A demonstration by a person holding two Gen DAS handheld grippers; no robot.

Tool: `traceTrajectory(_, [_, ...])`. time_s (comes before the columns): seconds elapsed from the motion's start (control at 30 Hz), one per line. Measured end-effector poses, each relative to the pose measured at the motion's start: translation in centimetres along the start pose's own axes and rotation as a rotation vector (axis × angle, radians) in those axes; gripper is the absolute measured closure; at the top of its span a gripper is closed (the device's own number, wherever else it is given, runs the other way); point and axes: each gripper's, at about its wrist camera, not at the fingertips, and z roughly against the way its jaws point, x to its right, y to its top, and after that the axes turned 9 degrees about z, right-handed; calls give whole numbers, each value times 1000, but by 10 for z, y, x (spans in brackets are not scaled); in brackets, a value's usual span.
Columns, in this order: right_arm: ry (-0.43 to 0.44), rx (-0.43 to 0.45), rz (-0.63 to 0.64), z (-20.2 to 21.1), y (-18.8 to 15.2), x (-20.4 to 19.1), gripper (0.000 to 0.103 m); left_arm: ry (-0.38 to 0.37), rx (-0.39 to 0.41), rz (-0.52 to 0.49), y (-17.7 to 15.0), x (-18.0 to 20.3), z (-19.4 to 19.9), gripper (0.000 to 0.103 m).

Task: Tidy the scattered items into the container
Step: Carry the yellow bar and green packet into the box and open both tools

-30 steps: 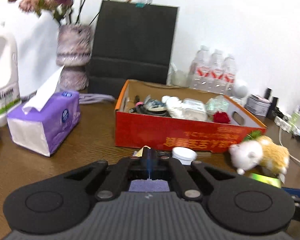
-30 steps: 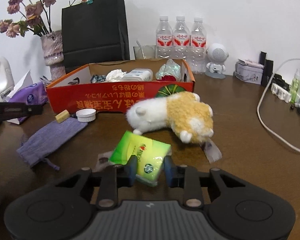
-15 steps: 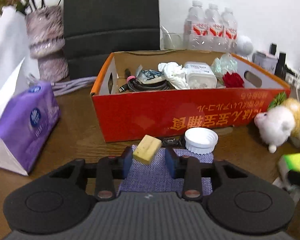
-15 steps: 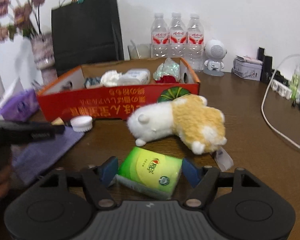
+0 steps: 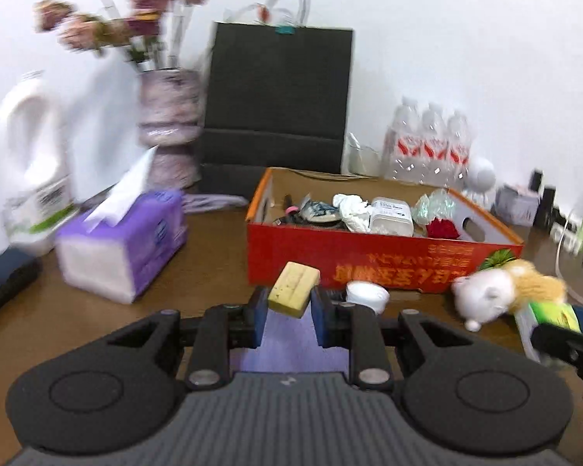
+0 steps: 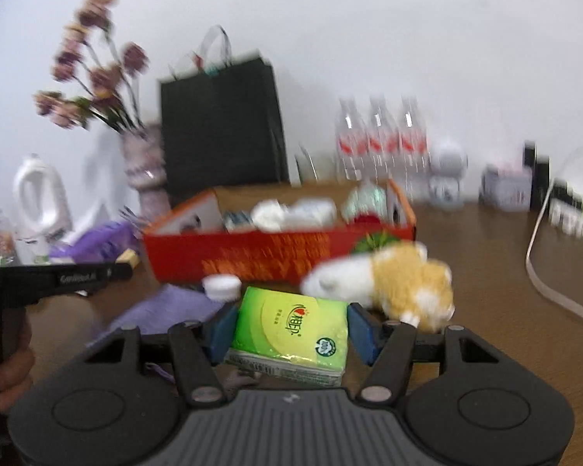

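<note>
My left gripper point(image 5: 289, 312) is shut on a yellow eraser block point(image 5: 294, 289), held above a purple cloth pouch point(image 5: 291, 343) in front of the red cardboard box point(image 5: 369, 262). My right gripper point(image 6: 291, 328) is shut on a green tissue pack point(image 6: 291, 330), lifted off the table; the pack also shows in the left wrist view point(image 5: 548, 312). A white and tan plush toy point(image 6: 388, 281) and a white cap point(image 6: 221, 286) lie by the box point(image 6: 252, 256), which holds several small items.
A purple tissue box point(image 5: 124, 244), white detergent jug point(image 5: 31, 163), flower vase point(image 5: 171, 128), black paper bag point(image 5: 276, 108) and water bottles point(image 5: 427, 147) stand around the box. A white cable point(image 6: 544, 272) and power strip lie at the right.
My left gripper closed on the yellow block and lifted it. My right gripper closed on the green tissue pack and raised it off the table.
</note>
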Motion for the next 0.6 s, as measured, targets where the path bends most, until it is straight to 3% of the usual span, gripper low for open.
traceTrajectory(0.13, [23,104,56,41,-6,-15,42,134,36,8,-41,13,49,78])
traceTrajectory(0.33, [68,148,73,88,-31,-30,42,116,128,-36,-75,28,108,78])
traceTrajectory(0.5, [65,167,53,102,-33,-28,42,105,148,-5,-59,29,108,78])
traceTrajectory(0.6, [65,160,36,103,-16,-19,42,50,175,-4,-27,33,95,78])
